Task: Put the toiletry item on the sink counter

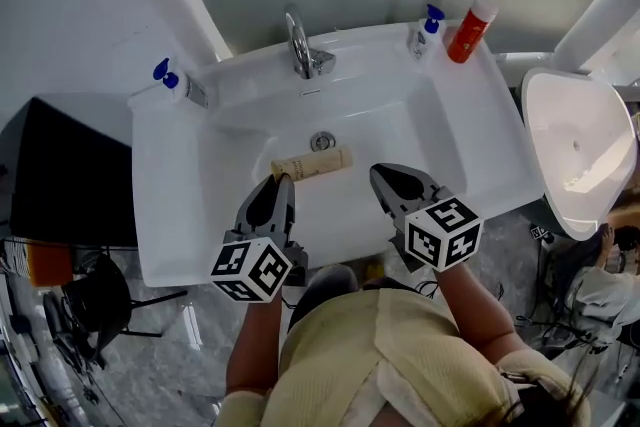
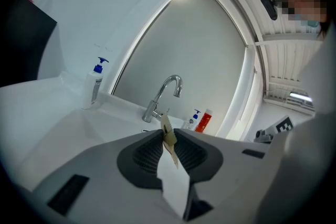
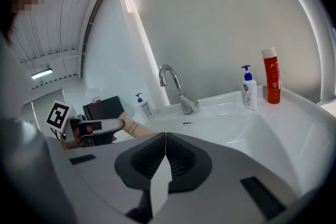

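Observation:
A beige toiletry tube [image 1: 312,163] hangs level over the white basin, just in front of the drain [image 1: 322,141]. My left gripper [image 1: 283,181] is shut on its crimped end; in the left gripper view the flat end of the tube [image 2: 167,128] stands pinched between the pads. The right gripper view shows the tube [image 3: 131,127] sticking out of the left gripper [image 3: 100,126]. My right gripper [image 1: 386,177] hovers over the basin's front right, jaws shut together with nothing between them [image 3: 165,136]. The sink counter [image 1: 160,175] surrounds the basin.
A chrome faucet [image 1: 300,45] rises at the back. A blue-topped pump bottle [image 1: 170,80] stands on the back left corner, a small pump bottle [image 1: 425,30] and a red bottle [image 1: 470,30] on the back right. A white fixture [image 1: 575,150] is at the right, a black box [image 1: 70,175] at the left.

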A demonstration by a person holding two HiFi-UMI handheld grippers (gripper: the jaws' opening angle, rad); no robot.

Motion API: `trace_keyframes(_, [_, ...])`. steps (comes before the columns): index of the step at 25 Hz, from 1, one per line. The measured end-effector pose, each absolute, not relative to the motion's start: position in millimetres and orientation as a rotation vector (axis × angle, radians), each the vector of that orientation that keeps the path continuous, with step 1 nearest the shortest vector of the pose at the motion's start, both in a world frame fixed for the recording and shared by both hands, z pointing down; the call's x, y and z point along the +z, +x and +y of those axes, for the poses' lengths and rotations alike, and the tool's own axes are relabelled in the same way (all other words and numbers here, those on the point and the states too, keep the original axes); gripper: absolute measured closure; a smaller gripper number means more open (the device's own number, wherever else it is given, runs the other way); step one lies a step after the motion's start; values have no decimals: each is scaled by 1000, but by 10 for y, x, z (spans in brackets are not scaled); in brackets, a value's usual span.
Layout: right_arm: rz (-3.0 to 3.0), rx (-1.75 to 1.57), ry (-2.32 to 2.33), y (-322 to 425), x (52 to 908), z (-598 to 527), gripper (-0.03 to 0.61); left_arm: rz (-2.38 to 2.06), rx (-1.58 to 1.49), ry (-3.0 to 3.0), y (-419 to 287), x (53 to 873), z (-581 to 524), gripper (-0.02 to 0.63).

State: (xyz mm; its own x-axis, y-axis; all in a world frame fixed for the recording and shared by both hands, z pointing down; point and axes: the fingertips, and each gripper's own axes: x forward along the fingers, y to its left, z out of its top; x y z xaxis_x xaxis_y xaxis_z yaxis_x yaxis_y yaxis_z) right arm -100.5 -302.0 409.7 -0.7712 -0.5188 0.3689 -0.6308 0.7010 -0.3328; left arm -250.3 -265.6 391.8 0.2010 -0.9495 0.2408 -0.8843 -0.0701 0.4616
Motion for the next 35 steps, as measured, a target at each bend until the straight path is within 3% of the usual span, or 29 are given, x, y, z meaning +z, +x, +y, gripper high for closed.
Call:
trace_keyframes(17, [-2536, 682, 1114, -1395, 4243, -3283, 552, -1508, -75, 1978, -2994, 4432, -3189, 518])
trace_keyframes(35, [-2510, 704, 1004, -1356, 4434, -3507, 552, -1558, -5, 1874, -2967, 4811, -3303, 518])
